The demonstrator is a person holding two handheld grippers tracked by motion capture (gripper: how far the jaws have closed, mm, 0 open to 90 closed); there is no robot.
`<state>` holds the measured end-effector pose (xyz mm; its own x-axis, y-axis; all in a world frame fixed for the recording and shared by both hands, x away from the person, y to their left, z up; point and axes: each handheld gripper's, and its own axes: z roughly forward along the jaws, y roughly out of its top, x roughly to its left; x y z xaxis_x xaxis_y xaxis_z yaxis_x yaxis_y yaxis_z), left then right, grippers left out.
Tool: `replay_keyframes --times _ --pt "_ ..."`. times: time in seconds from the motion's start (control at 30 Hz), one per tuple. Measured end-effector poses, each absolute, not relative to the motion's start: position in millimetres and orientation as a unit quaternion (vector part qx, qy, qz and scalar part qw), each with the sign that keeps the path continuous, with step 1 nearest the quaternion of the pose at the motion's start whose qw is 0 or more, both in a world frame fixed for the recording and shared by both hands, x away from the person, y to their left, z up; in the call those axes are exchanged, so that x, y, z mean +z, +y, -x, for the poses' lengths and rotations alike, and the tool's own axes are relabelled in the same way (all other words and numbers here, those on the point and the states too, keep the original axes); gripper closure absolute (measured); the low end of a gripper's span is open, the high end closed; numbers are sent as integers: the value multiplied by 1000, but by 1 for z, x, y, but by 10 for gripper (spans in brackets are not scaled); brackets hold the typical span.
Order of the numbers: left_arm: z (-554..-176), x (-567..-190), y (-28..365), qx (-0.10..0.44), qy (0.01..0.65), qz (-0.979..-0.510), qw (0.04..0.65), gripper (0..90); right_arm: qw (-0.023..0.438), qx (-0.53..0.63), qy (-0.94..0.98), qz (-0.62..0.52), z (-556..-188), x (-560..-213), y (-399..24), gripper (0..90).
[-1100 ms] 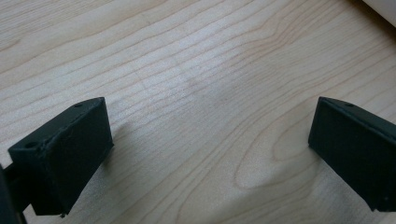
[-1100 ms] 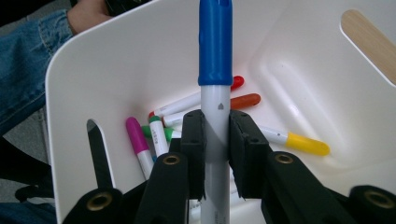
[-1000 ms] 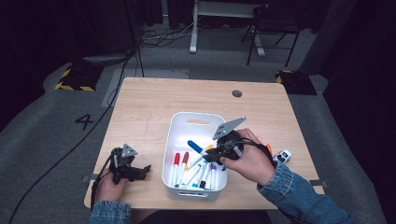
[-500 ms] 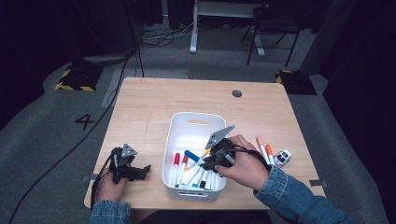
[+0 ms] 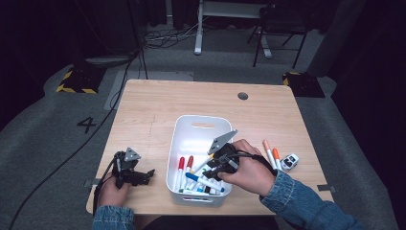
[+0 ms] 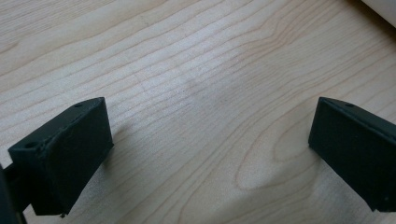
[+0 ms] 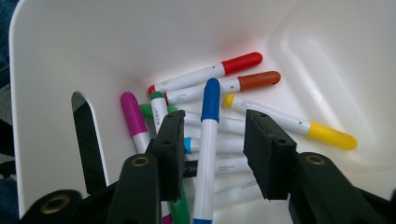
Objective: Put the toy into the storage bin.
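Now the blue marker [image 7: 208, 149] lies between the right gripper's [image 7: 212, 154] jaws, on top of the other markers in the white bin [image 5: 191, 139]. The jaws have just been opening; they stand parted on either side of the marker with a gap to each pad, so nothing is clamped. In the high view the blue marker [image 5: 203, 182] rests slanted across the pile at the bin's near end, about six o'clock from the bin's middle, and the right gripper [image 5: 215, 170] hangs just over it, its grey plate pointing toward one o'clock.

Around the blue marker in the right gripper view lie a red marker [image 7: 210, 72] and a brown one [image 7: 224, 86] toward twelve o'clock, a yellow marker [image 7: 289, 123] at three o'clock, and a magenta marker [image 7: 134, 122] with a green one [image 7: 158, 109] at nine to ten o'clock.

On the counter [image 5: 158, 110], at three o'clock from the bin, two orange markers [image 5: 272, 157] lie side by side, with a small toy car [image 5: 289, 162] just beside them.

At nine o'clock from the bin, the left gripper [image 5: 143, 175] rests on the counter near its front edge, jaws wide apart over bare wood [image 6: 205, 107], holding nothing.
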<state>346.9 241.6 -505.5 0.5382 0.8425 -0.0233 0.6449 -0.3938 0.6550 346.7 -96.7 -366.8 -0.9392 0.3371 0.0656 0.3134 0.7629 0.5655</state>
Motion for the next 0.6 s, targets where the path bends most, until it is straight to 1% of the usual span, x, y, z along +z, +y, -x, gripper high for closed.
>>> replay_keyframes --times 0.07,0.33,0.6 --pt "-347 -505 242 158 454 -820 312 0 24 307 933 -186 -346 -363 -100 564" --pt "-348 -506 242 154 450 -822 313 0 48 347 915 -202 -353 -345 -124 565" --pt "-349 -506 243 155 447 -823 314 0 63 365 894 -250 -365 -336 -162 572"
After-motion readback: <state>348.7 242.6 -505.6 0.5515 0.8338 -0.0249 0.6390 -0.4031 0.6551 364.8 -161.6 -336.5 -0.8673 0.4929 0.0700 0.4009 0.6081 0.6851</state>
